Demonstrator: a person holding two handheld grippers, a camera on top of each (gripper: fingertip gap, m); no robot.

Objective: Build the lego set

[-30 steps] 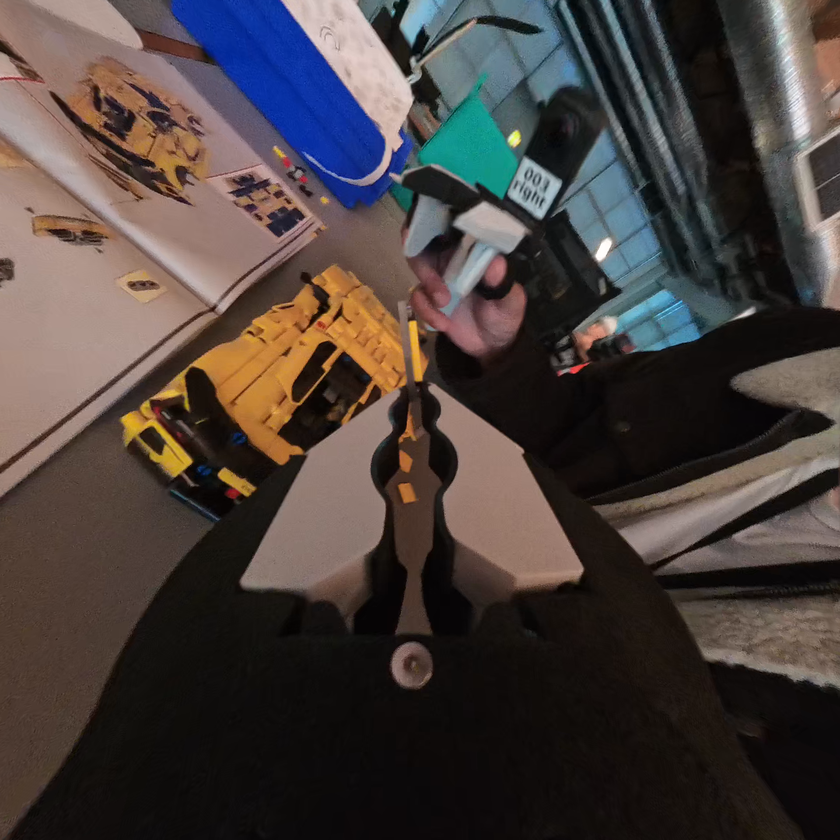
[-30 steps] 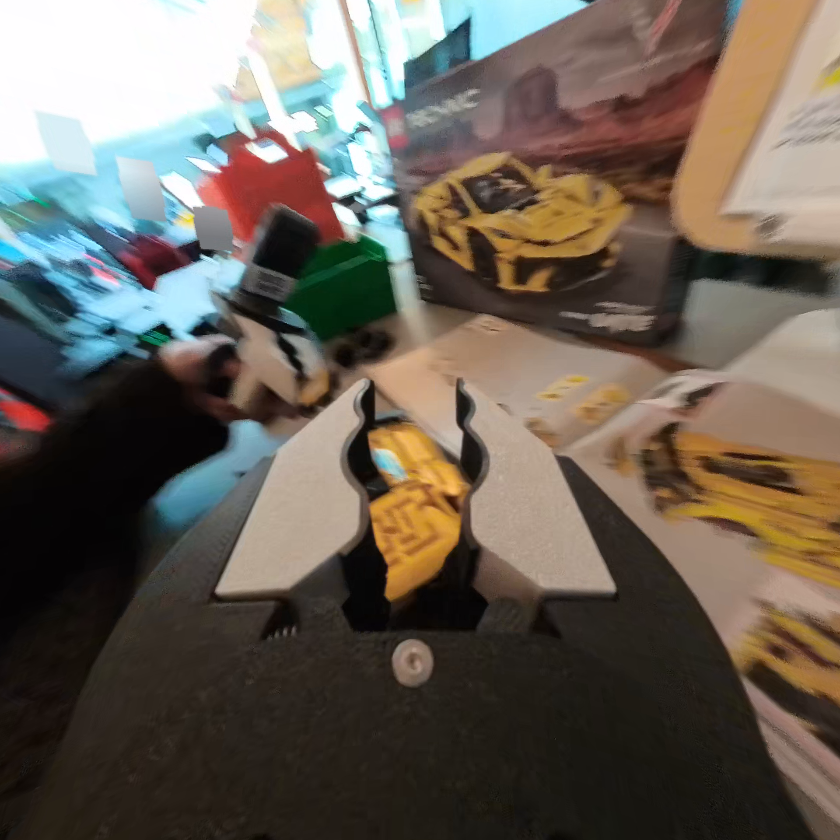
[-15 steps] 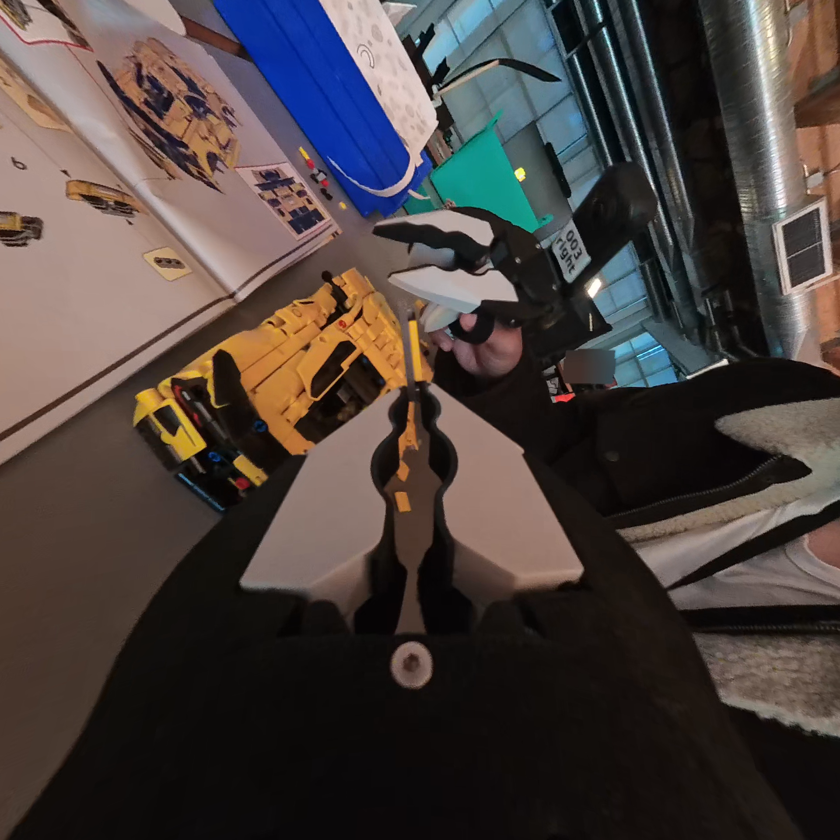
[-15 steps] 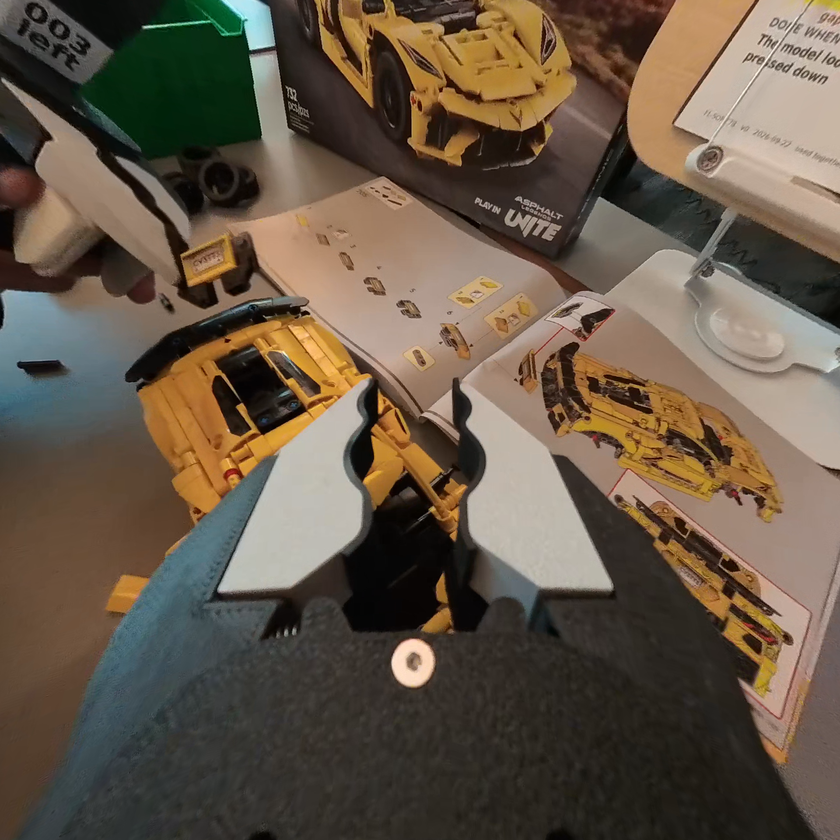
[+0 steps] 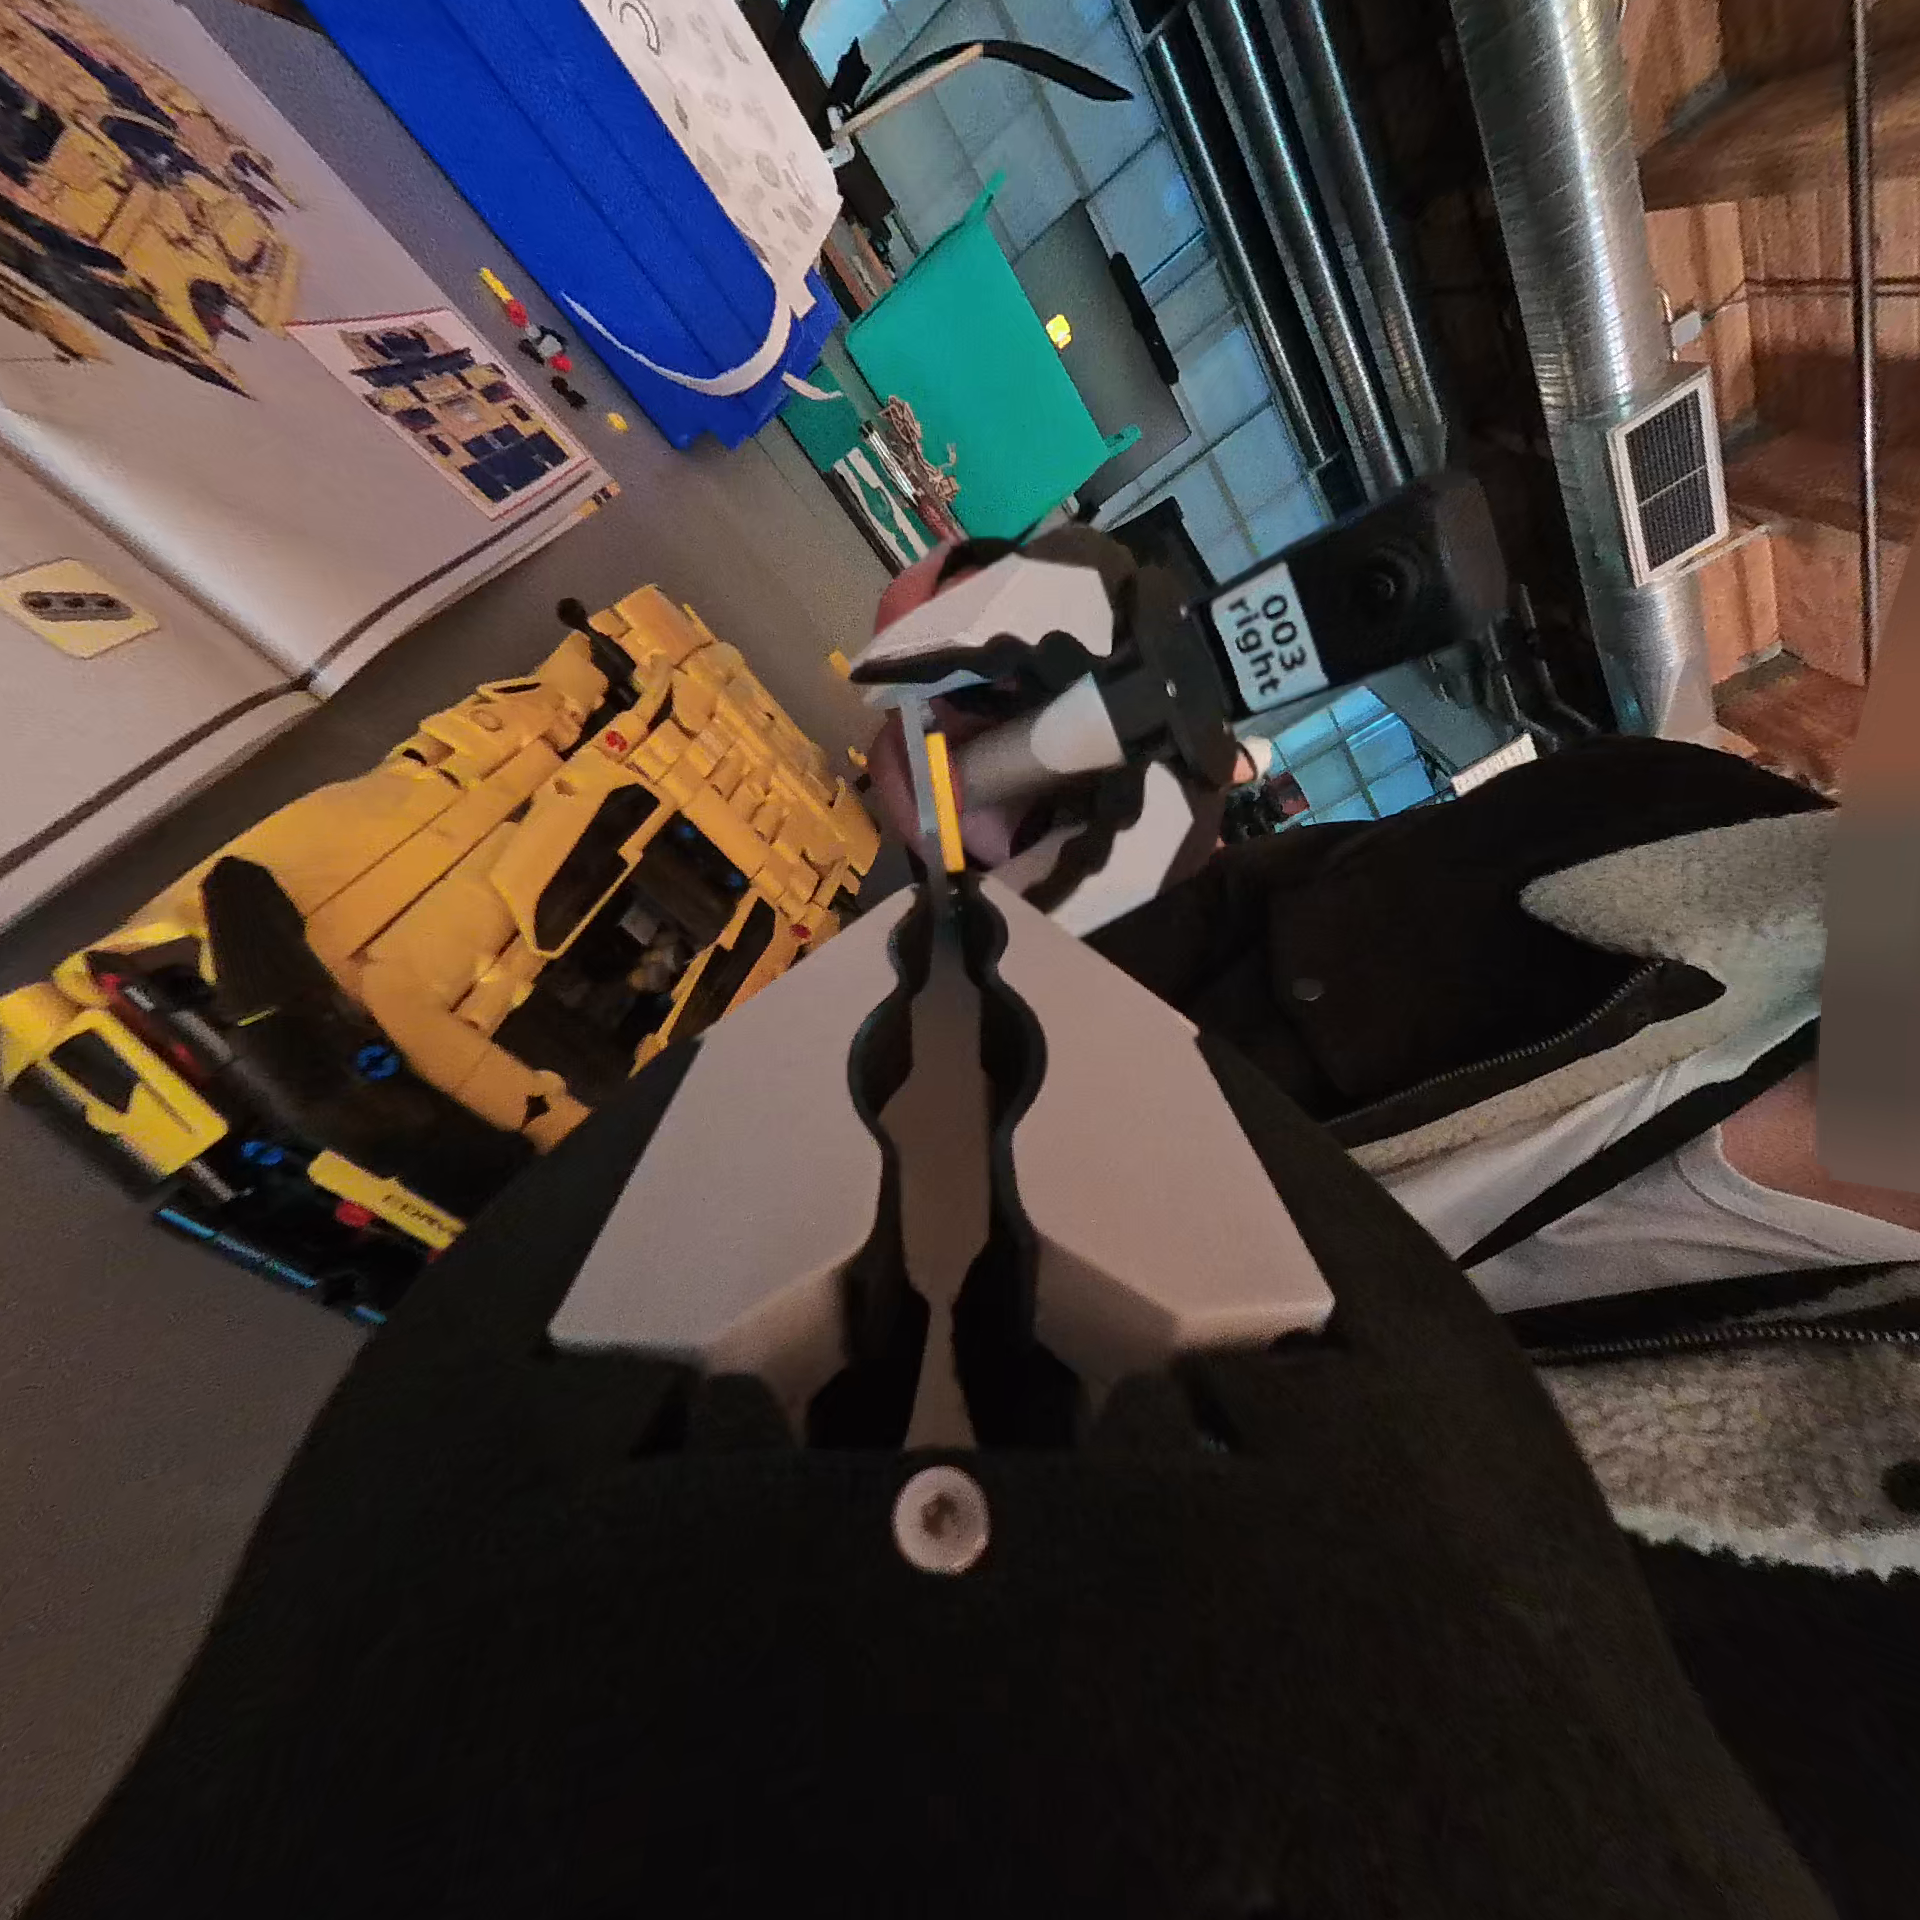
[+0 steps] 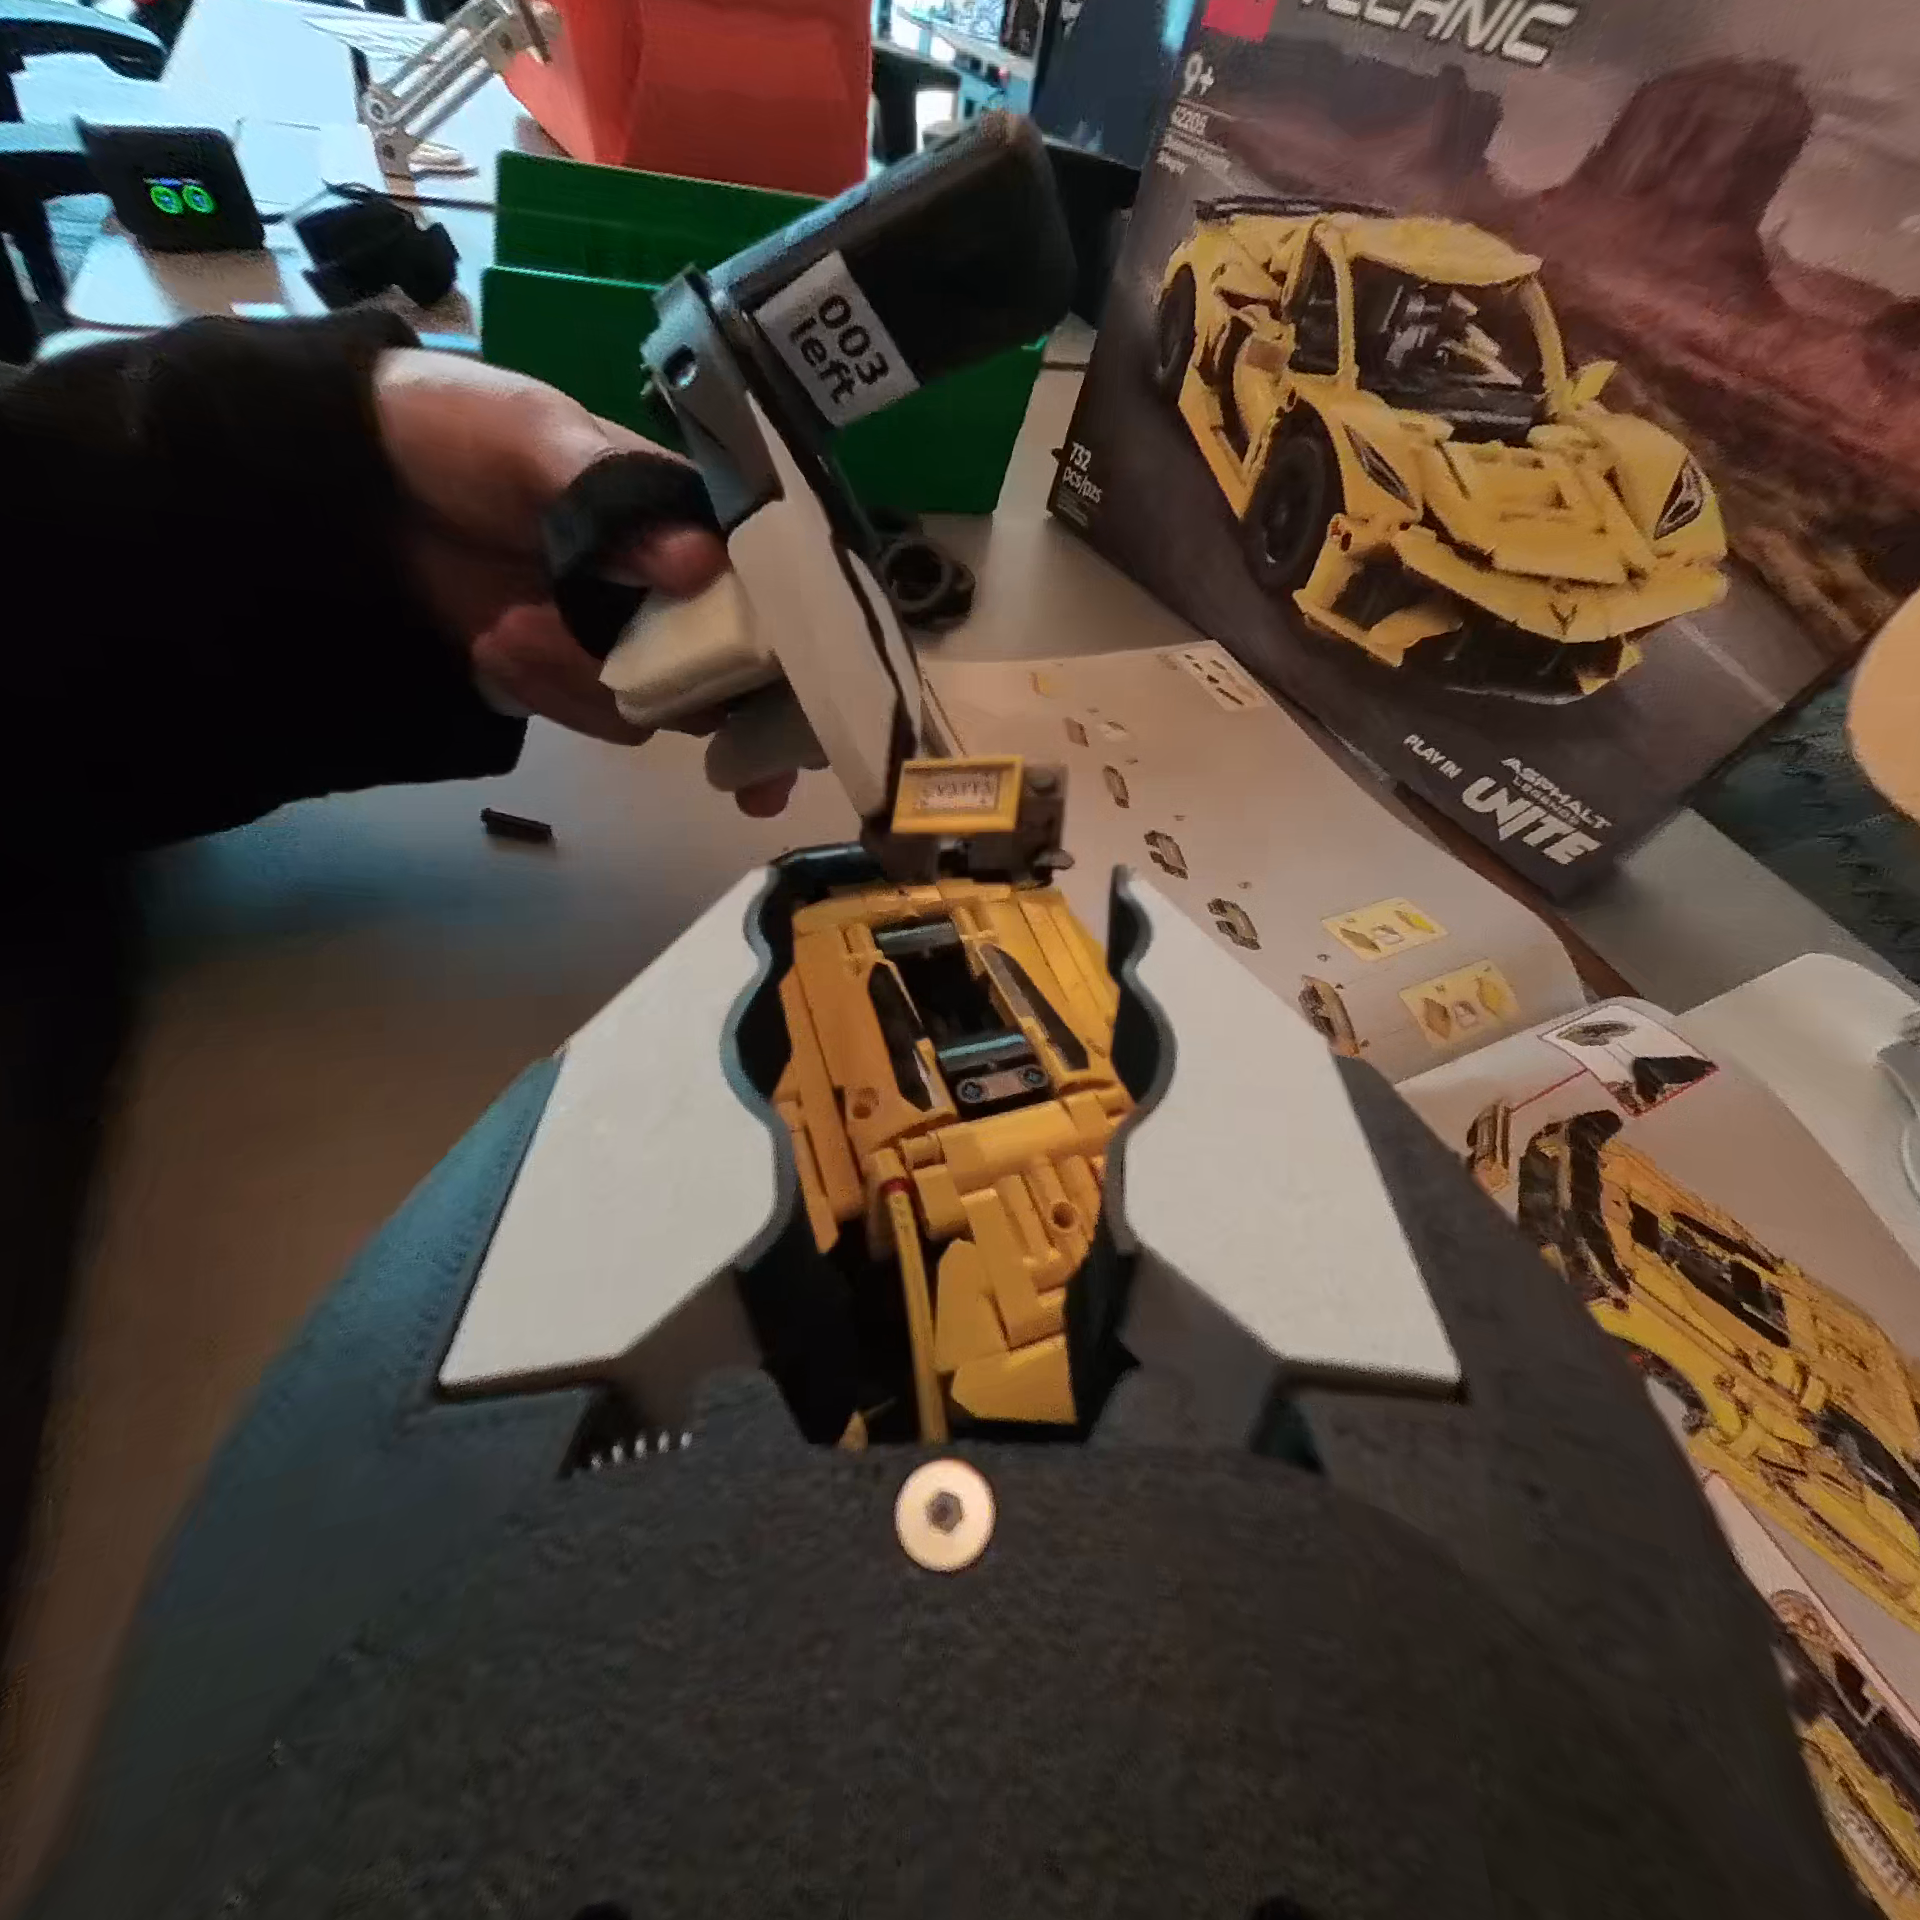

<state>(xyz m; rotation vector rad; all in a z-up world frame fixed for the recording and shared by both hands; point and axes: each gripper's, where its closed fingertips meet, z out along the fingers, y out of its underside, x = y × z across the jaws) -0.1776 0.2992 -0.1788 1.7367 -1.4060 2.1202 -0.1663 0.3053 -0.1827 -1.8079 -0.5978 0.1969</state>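
Lego car (image 6: pixel 935 1091) between box (image 6: pixel 1507 416), booklet (image 6: pixel 1351 831).

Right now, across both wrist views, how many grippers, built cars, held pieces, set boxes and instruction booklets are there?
Grippers: 2 (left gripper, right gripper)
Built yellow car: 1
Yellow plate piece held in the left gripper: 1
Set box: 1
Open instruction booklet: 1
Total: 6
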